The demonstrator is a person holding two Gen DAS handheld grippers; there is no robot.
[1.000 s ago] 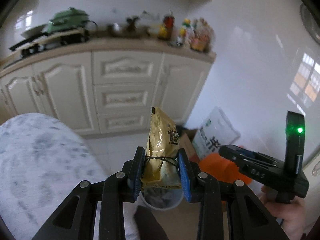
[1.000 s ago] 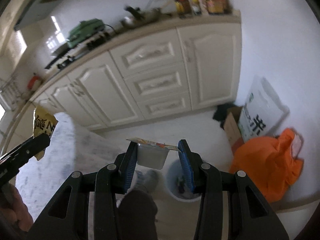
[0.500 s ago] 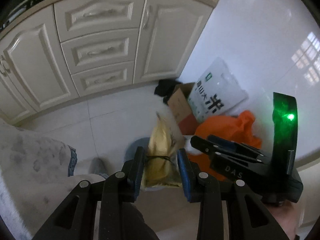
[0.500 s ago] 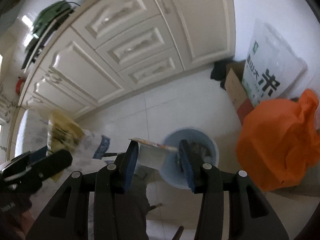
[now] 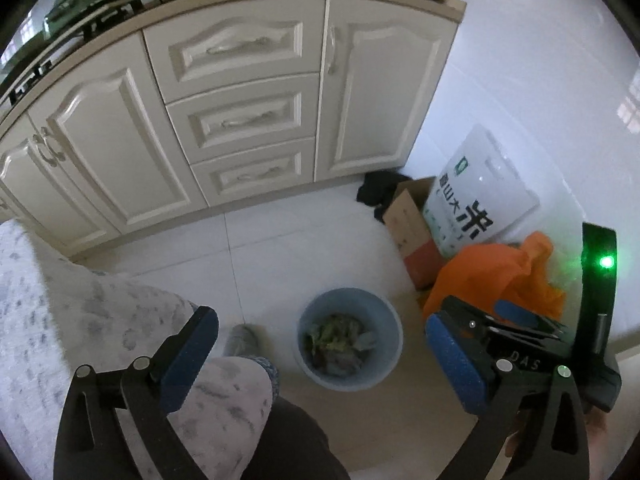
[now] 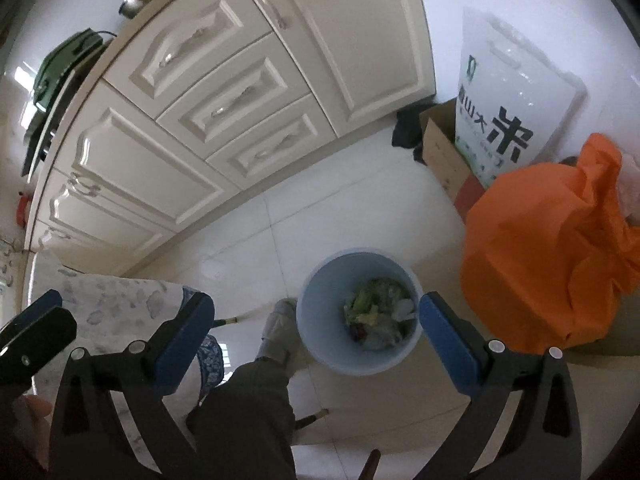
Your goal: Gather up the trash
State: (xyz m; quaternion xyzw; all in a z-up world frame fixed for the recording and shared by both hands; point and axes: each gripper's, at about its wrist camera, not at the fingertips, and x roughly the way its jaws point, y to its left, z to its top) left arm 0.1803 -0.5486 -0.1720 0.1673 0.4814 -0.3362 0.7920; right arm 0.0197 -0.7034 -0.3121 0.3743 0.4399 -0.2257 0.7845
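Overhead, the left gripper (image 5: 320, 350) and the right gripper (image 6: 316, 326) are both spreading their blue-padded fingers (image 6: 182, 330) wider, with nothing between them. Below them, the blue bin (image 6: 320, 344) is standing on the tiled floor (image 5: 280, 248), holding what are probably wrappers and green scraps (image 6: 378, 312). An orange bag (image 6: 544, 256) is slumping just beside it.

My right gripper (image 6: 316, 322) points down at the floor, and its jaws are opening wide with nothing between them. Just beyond them stands the light blue bin (image 6: 320, 344) with scraps of trash (image 6: 378, 314) at the bottom. At three o'clock from the bin lies an orange bag (image 6: 544, 256). At nine o'clock my shoe (image 6: 280, 328) nearly touches it.
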